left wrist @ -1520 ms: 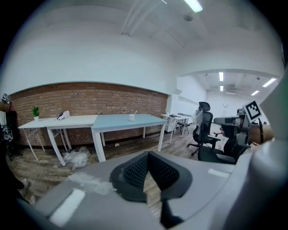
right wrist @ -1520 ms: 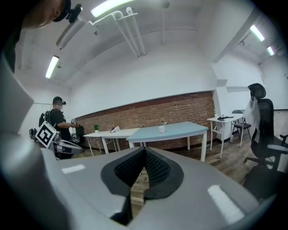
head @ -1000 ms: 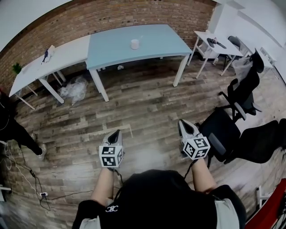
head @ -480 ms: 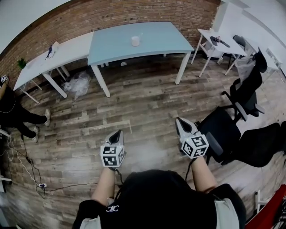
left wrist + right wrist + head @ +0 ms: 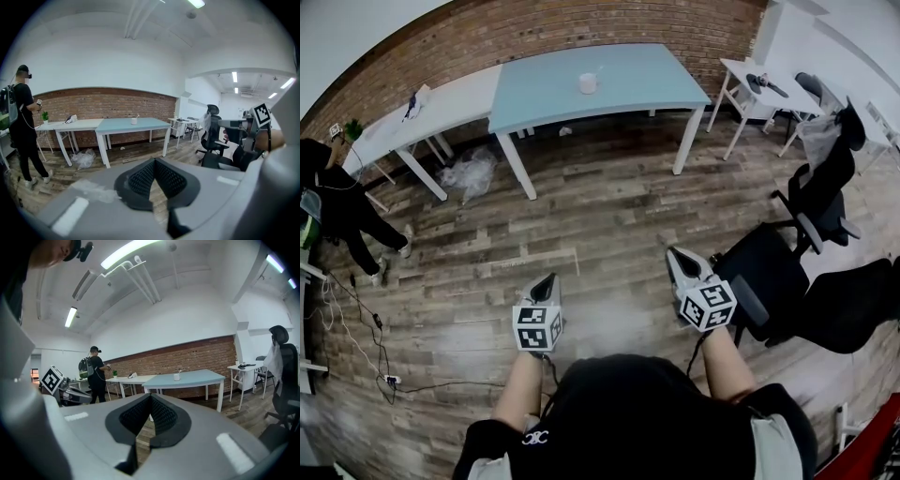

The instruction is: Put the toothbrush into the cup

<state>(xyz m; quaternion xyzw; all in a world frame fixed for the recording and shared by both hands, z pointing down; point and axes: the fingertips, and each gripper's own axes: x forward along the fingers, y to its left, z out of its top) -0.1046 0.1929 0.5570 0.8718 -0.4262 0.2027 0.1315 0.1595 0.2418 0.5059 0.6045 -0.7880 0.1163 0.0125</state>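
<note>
The left gripper (image 5: 547,280) is holding its jaws pressed together on nothing, and the right gripper (image 5: 676,257) is doing the same, both pointing out over the wooden floor (image 5: 609,216) in front of the person. The black office chair (image 5: 764,281) is sitting just beside the right gripper, so a careless swing that way is risking a knock. Cables (image 5: 356,328) are lying on the floor off to the left, where a foot could catch. The cup (image 5: 588,83) is standing well apart from both grippers on the blue table (image 5: 647,80) by the brick wall, with what is probably the toothbrush (image 5: 137,116) sticking up out of it, though it is too small to tell. If jaws this tightly closed are arriving at the cup without spreading first, they are likely to push or tip it rather than grasp anything.
</note>
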